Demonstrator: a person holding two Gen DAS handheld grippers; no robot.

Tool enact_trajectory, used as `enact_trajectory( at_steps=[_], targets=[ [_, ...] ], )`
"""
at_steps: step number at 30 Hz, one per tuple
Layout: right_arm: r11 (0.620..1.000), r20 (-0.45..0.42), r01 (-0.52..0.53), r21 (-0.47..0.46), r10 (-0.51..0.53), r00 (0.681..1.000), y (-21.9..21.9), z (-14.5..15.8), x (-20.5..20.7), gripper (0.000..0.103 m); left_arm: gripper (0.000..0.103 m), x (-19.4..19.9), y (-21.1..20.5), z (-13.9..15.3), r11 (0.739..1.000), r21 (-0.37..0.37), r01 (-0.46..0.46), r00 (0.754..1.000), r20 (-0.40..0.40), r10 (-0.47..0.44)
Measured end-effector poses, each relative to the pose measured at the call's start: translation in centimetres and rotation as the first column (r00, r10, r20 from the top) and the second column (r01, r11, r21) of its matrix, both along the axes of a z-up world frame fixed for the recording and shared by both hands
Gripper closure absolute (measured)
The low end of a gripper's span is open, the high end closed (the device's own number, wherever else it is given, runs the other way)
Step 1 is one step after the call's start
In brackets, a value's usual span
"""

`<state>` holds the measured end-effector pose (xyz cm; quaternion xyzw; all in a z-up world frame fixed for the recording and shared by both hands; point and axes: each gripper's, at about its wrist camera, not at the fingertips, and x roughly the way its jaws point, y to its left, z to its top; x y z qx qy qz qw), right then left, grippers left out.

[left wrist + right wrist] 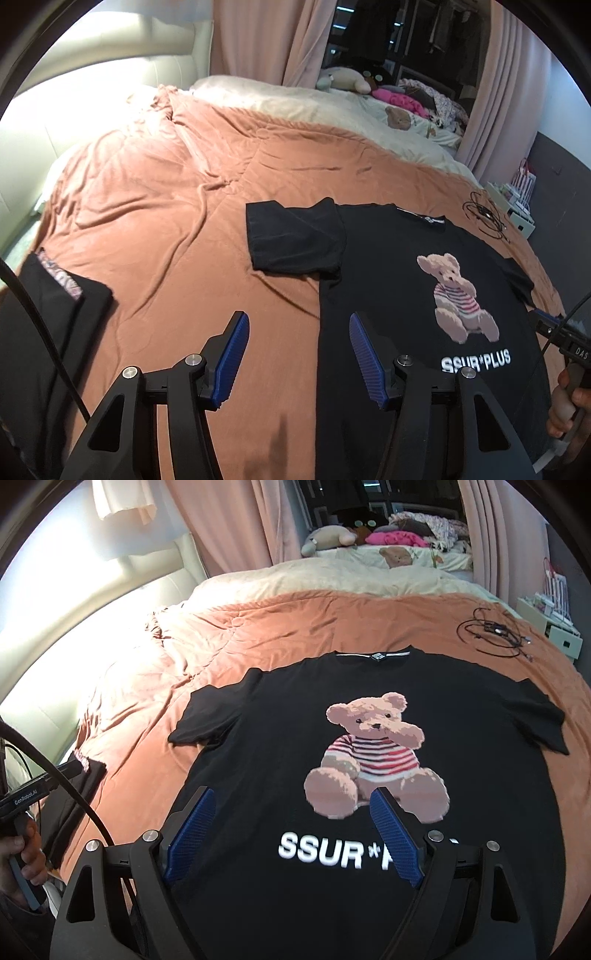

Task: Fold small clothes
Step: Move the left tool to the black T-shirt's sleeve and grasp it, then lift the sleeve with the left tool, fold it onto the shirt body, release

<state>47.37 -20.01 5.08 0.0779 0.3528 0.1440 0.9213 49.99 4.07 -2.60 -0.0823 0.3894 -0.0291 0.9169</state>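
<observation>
This is a bedroom in a home. A wide bed (369, 609) fills most of both views, covered with a rumpled rust-orange quilt (166, 192) and a cream blanket (314, 579) at the far side. A pale padded headboard (110, 81) stands on the left. Pink curtains (251, 37) hang behind the bed. Beyond them, a second bed carries plush toys (328, 537), a bright pink garment (397, 537) and other heaped clothes. Dark clothing hangs in the far background. At the far right, small white boxes (561, 635) stand beside the bed, and a tangle of black cables (491, 631) lies on the quilt.
</observation>
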Motion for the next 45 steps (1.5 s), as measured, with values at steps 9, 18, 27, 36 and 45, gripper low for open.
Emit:
enact_trajectory(
  at_steps=[9, 18, 27, 36, 45],
  targets=[
    [0.999, -0.050, -0.022, 0.025, 0.023, 0.998, 0.9, -1.5, 7.1, 0.027, 0.051, 7.4, 1.3, -2.7, 0.999, -0.047, -0.011, 0.998, -0.067, 0.008],
    [0.999, -0.114, -0.037, 0.034, 0.041, 0.993, 3.3, -4.1, 13.9, 0.035, 0.053, 14.3, 3.5, -6.9, 0.994, -0.097, -0.051, 0.990, -0.138, 0.038],
    [0.996, -0.150, -0.070, 0.048, 0.076, 0.986, 6.3, -6.7, 18.9, 0.050, 0.053, 20.0, 5.5, -11.3, 0.987, -0.136, -0.082, 0.980, -0.193, 0.055],
    [0.993, -0.201, -0.085, 0.082, 0.100, 0.975, 8.8, -9.1, 23.4, 0.062, 0.066, 22.8, 6.3, -14.1, 0.982, -0.151, -0.118, 0.965, -0.250, 0.077],
    [0.972, -0.259, -0.110, 0.207, 0.163, 0.952, 11.5, -11.0, 27.1, 0.080, 0.097, 22.6, 5.9, -11.3, 0.978, -0.183, -0.097, 0.975, -0.216, 0.057]
  ],
)
